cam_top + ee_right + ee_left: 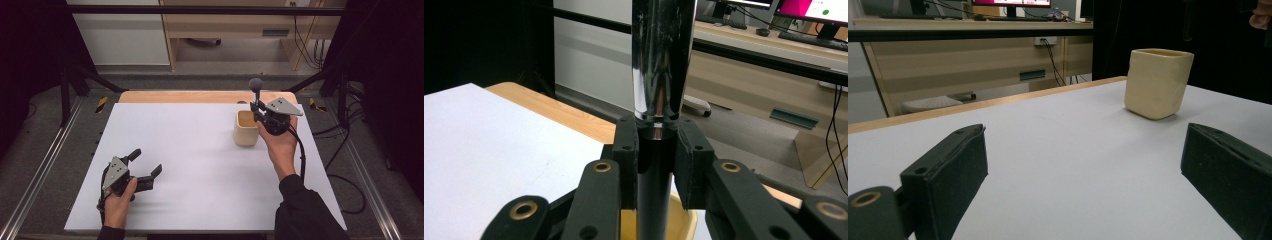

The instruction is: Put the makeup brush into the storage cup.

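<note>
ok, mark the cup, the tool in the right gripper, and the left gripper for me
cream cup (1158, 85), left gripper view, middle of its near wall
chrome-handled tool (661, 60), right gripper view, shiny shaft above the fingers
left gripper (148, 166), high view, midway between its open fingertips

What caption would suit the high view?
Right hand-held gripper holds a ball-topped metal rod upright over a cream cup.

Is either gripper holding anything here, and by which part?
The right gripper clamps an upright rod-shaped tool on its shiny shaft, above the cream cup. The left gripper holds nothing.
</note>
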